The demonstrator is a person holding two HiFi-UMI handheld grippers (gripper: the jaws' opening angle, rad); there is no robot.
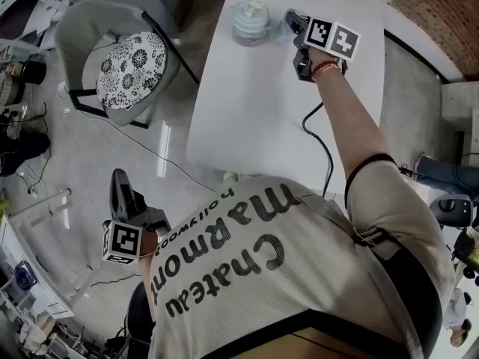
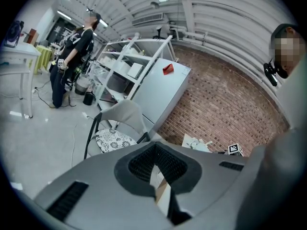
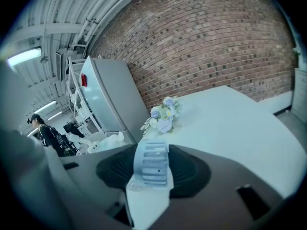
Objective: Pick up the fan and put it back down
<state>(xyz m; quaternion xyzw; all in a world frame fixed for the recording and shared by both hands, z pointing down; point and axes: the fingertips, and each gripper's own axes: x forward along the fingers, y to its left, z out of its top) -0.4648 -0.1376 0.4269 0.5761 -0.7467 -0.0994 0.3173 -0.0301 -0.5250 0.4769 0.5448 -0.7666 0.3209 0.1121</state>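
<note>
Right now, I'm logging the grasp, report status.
Right gripper shut on fan, at white table. Left gripper shut, empty, off the table. Flower bouquet lies beyond fan.

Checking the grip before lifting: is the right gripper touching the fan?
Touching. The right gripper view shows the fan, its slatted body pinched between the two jaws of the right gripper.

I read the ribbed plastic fan [image 3: 151, 164] as pale blue and the flat desk [image 1: 247, 111] as plain white. The artificial flowers [image 3: 163, 115] are pale blue and white, the brick wall [image 3: 206, 47] red-brown. The grey chair's round cushion [image 1: 133, 60] carries a black-and-white floral print.
</note>
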